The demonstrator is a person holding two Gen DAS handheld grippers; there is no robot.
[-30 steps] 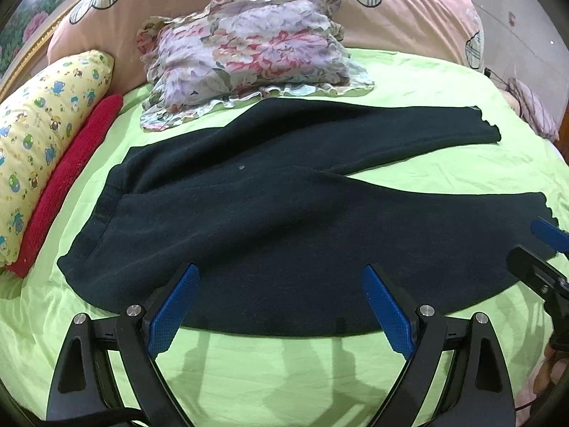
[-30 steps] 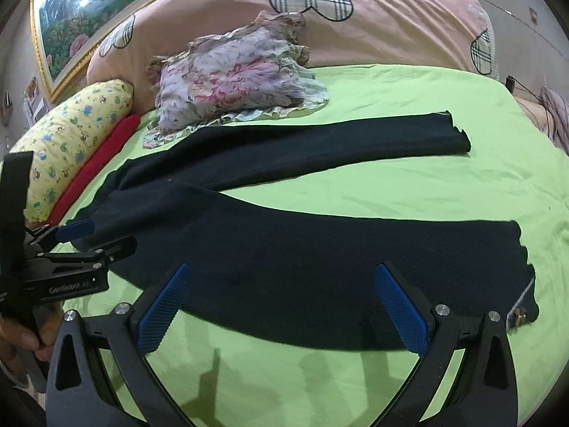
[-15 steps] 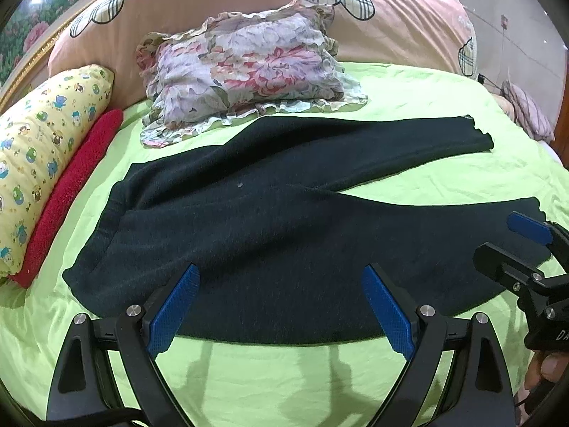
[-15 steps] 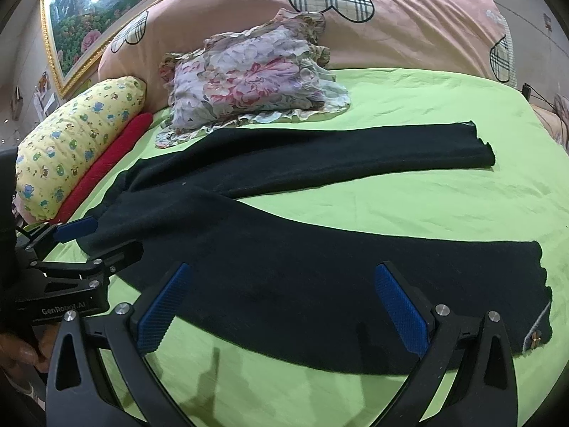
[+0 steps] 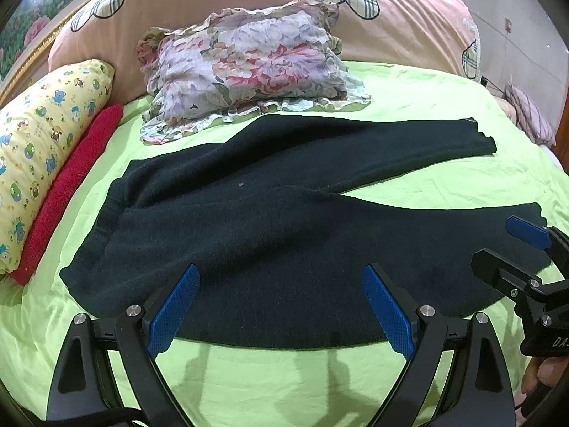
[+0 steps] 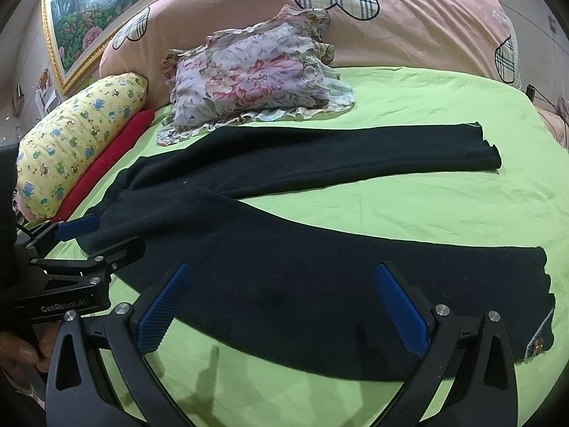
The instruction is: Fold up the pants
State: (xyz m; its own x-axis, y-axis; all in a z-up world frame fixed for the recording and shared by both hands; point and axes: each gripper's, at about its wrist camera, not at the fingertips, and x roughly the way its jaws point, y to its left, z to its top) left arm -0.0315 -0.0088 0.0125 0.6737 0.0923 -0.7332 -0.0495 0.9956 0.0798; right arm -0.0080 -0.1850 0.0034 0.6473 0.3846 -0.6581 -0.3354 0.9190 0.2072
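Observation:
Dark black pants [image 5: 270,220] [image 6: 284,267] lie flat on a lime green bed sheet [image 5: 444,185] [image 6: 409,210], waistband to the left and the two legs spread apart toward the right. My left gripper [image 5: 281,309] hovers open over the near edge of the pants close to the waist; it also shows at the left of the right wrist view [image 6: 103,235]. My right gripper [image 6: 281,306] is open above the near leg, with its fingers [image 5: 526,231] showing by that leg's cuff. Neither holds anything.
A floral pillow [image 5: 245,67] lies just behind the pants. A yellow patterned bolster [image 5: 39,135] and a red roll [image 5: 71,181] line the left side. A pink quilt with plaid hearts [image 6: 355,17] runs along the back. A framed picture [image 6: 92,10] hangs at upper left.
Both grippers have drawn back a little from the pants, which now sit slightly farther away in both views. The right gripper shows more fully in the left wrist view. Both stay open.

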